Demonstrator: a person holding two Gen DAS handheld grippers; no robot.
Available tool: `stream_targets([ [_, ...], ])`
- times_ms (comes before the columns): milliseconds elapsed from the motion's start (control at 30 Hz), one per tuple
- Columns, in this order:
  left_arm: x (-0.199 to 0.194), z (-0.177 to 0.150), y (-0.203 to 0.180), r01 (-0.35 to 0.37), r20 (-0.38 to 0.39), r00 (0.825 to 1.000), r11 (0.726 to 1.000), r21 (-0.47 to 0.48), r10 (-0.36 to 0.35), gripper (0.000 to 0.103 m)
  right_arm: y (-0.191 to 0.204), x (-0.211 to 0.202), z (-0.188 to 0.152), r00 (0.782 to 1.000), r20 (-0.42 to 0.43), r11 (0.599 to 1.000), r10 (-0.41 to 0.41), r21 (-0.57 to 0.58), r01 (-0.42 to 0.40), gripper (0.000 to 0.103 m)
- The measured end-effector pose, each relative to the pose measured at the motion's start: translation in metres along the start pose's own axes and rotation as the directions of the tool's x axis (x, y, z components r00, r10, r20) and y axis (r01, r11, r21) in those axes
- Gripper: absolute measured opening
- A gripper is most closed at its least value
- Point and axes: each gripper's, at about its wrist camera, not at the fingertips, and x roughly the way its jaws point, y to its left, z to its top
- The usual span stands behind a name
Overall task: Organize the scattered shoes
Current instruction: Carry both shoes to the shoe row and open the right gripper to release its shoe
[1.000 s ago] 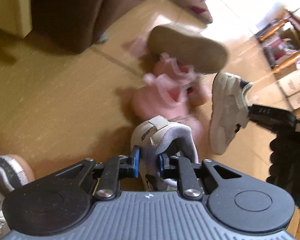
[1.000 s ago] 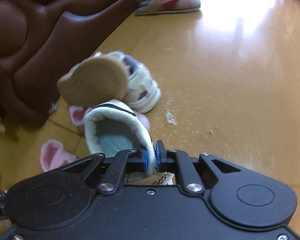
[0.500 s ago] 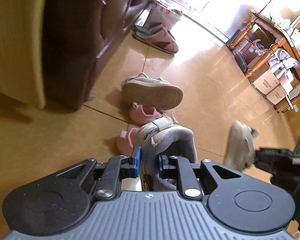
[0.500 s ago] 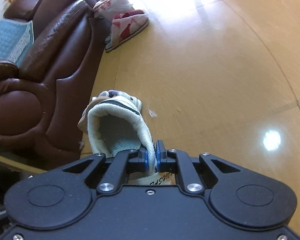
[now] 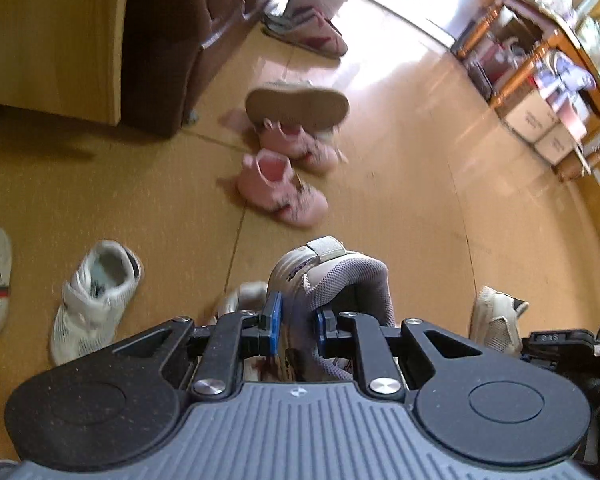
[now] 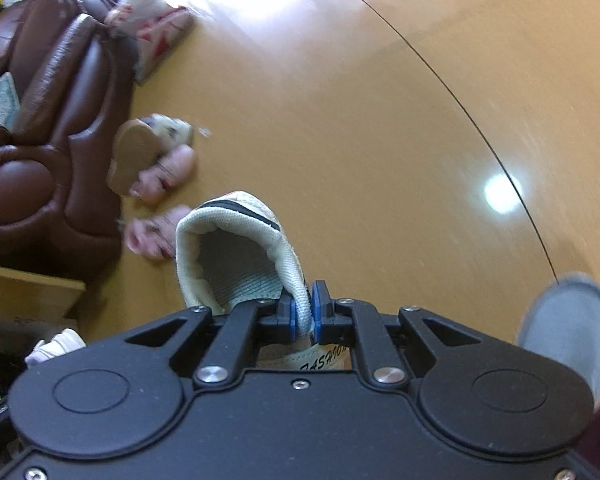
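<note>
My left gripper (image 5: 298, 320) is shut on the padded collar of a grey-and-white sneaker (image 5: 340, 272), held above the floor. My right gripper (image 6: 305, 312) is shut on the rim of a cream mesh sneaker (image 6: 236, 248), which also shows at the right edge of the left wrist view as the cream sneaker (image 5: 496, 316). On the floor beyond lie two pink shoes (image 5: 280, 188), a sneaker tipped on its side showing a tan sole (image 5: 296, 106), and a white strap sneaker (image 5: 96, 300) at the left.
A brown leather sofa (image 6: 40, 140) and a wooden cabinet (image 5: 52, 36) stand at the left. Patterned slippers (image 5: 312, 28) lie by the sofa. A wooden shelf with boxes (image 5: 540, 80) is at the far right. Someone's grey shoe (image 6: 568, 328) is at the right.
Both grippers have risen and pulled back with their sneakers. The pink shoes and tipped sneaker now look farther off, and more floor and a white strap sneaker show at the left.
</note>
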Motion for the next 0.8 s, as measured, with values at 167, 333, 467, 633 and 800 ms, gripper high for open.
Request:
stream_targets([
  [167,0.004,-0.016,-0.001,0.015,-0.051,0.999,0.997,0.071,-0.012,0.016,-0.027,0.027,-0.021,0.995,-0.058,0.995,-0.085,0.050,0.088,0.009],
  [333,0.017,-0.026,0.014,0.018,-0.091,0.996,0.997,0.079,-0.011,0.017,-0.019,0.063,-0.019,0.984,-0.098,0.989,-0.149,0.005,0.150,0.009],
  [467,0.025,-0.031,0.020,0.025,-0.107,0.994,0.996,0.085,-0.016,0.017,-0.009,0.082,-0.026,0.972,-0.098,0.974,-0.214,-0.096,0.204,0.008],
  [633,0.035,-0.039,0.024,0.028,-0.128,0.992,0.995,0.093,-0.016,0.016,0.018,0.094,-0.031,0.966,-0.084,0.952,-0.244,-0.210,0.222,0.016],
  [800,0.026,-0.040,0.031,0.021,-0.117,0.993,0.995,0.096,-0.009,0.016,0.034,0.100,-0.046,0.956,-0.107,0.921,-0.274,-0.317,0.228,0.020],
])
